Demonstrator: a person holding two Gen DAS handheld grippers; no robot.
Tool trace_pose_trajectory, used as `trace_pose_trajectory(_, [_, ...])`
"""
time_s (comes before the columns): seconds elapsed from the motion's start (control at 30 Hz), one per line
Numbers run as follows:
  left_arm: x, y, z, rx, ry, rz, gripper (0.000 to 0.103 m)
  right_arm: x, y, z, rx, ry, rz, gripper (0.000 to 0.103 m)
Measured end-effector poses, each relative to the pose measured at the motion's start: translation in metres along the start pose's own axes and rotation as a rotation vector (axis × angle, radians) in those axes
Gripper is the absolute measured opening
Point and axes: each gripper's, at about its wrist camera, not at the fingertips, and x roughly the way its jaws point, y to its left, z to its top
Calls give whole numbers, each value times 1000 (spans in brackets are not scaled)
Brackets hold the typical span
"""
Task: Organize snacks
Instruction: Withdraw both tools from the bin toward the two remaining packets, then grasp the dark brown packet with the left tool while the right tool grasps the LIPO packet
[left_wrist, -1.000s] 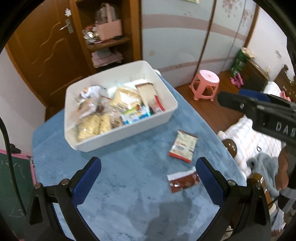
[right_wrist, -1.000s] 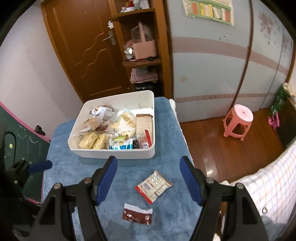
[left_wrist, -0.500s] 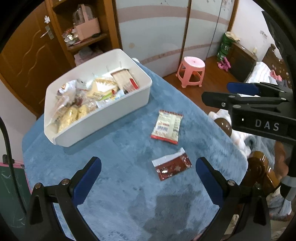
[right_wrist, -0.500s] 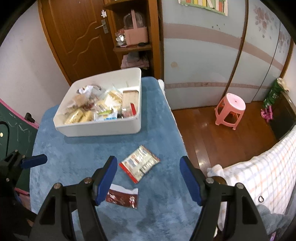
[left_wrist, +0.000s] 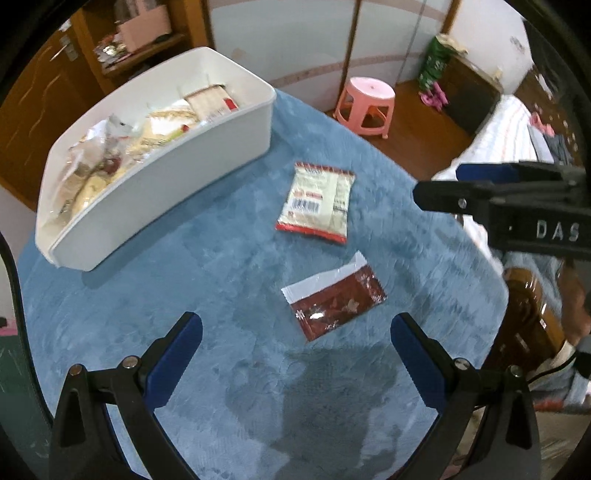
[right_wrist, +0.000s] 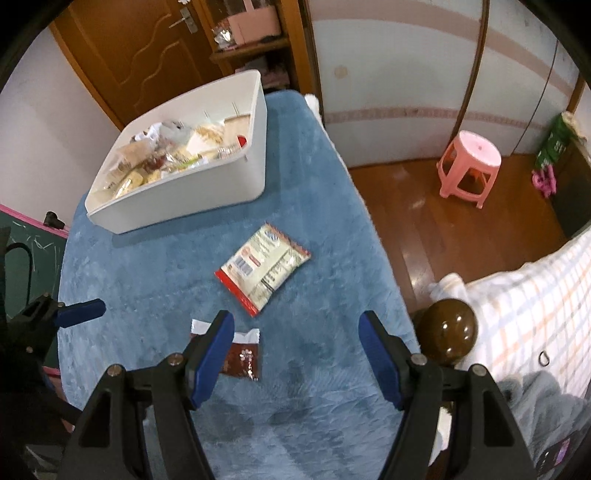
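Observation:
A white bin (left_wrist: 207, 162) full of wrapped snacks stands at the back left of the blue-covered table (left_wrist: 221, 295); it also shows in the right wrist view (right_wrist: 221, 184). Two packets lie loose on the cloth: a cream packet with red edges (left_wrist: 316, 203) (right_wrist: 264, 267) and a dark red packet with a white end (left_wrist: 332, 301) (right_wrist: 242, 356). My left gripper (left_wrist: 295, 350) is open and empty, just short of the dark red packet. My right gripper (right_wrist: 297, 350) is open and empty above the table's near part; its left finger covers part of the dark red packet.
A pink stool (right_wrist: 469, 162) stands on the wooden floor right of the table. A bed with a checked cover (right_wrist: 535, 295) and a brown bedpost knob (right_wrist: 448, 332) are at the right. A wooden door and shelf (right_wrist: 251, 33) are behind the bin.
Both grippers have come lower and closer to the loose packets, which now look larger. The bin has drifted to the upper left in both views. Both grippers stay open.

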Motion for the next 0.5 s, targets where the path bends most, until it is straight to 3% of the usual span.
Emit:
trace_pose_trajectory(0.33, [44, -22, 3, 119, 43, 21, 101, 29, -20, -11, 70, 72, 14, 71])
trace_pose_trajectory(0.5, [63, -39, 3, 227, 53, 39, 101, 37, -29, -12, 92, 90, 12, 71])
